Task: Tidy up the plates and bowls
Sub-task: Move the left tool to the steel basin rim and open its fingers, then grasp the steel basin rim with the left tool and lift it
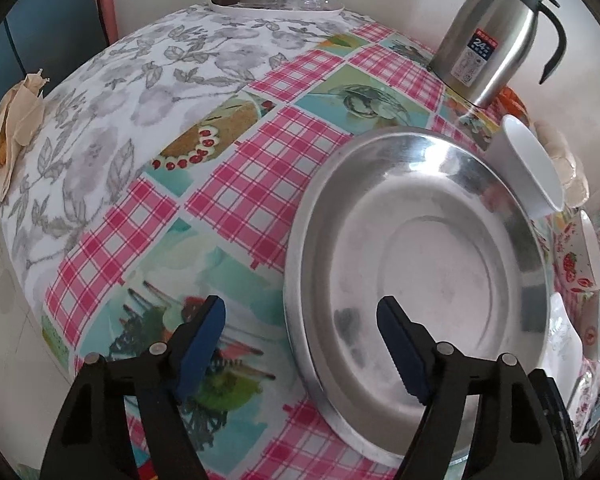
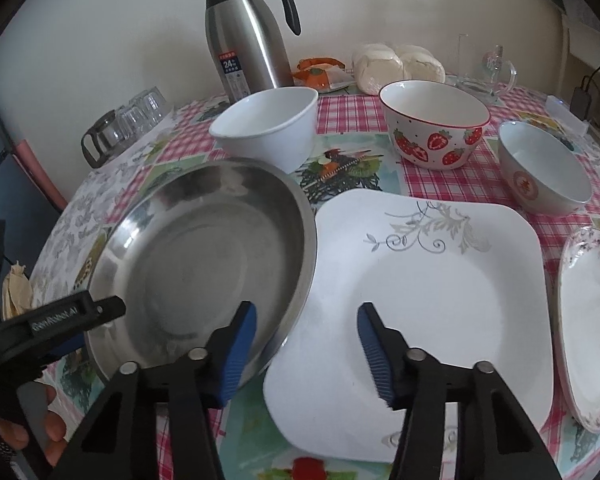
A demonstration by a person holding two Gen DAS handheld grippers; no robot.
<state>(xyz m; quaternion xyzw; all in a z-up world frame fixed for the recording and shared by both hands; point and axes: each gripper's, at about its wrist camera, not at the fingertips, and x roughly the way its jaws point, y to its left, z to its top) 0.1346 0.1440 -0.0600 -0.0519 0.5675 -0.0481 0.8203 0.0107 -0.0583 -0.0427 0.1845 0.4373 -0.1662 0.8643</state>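
Left wrist view looks steeply down on the steel plate (image 1: 420, 264), which lies flat on the bench (image 1: 236, 196) near its front edge. The left tool (image 1: 300, 344) straddles the plate's near rim: one pad sits over the cloth outside, the other over the plate's inner slope. The jaws stand apart and neither pad presses on metal, so nothing is gripped. A stance across the rim suits a thin, wide plate, since only the lip gives the pads something to pinch.

Right wrist view shows the right tool (image 2: 306, 344) likewise parted and empty, one pad above the steel plate's right rim, the other above the square plate (image 2: 440, 272), which lies touching the steel plate. It could be lining up on either rim; I cannot tell which. The left tool also shows at the steel plate's left rim.

Behind the plates, toward the far edge, stand a white bowl (image 2: 268, 128), a strawberry bowl (image 2: 436, 132) and a small bowl (image 2: 544, 172), upright and apart. A floral plate (image 2: 588, 264) lies at the right edge. All dishes sit separately, so stacking looks barely begun. The steel rim is slick and may slip.
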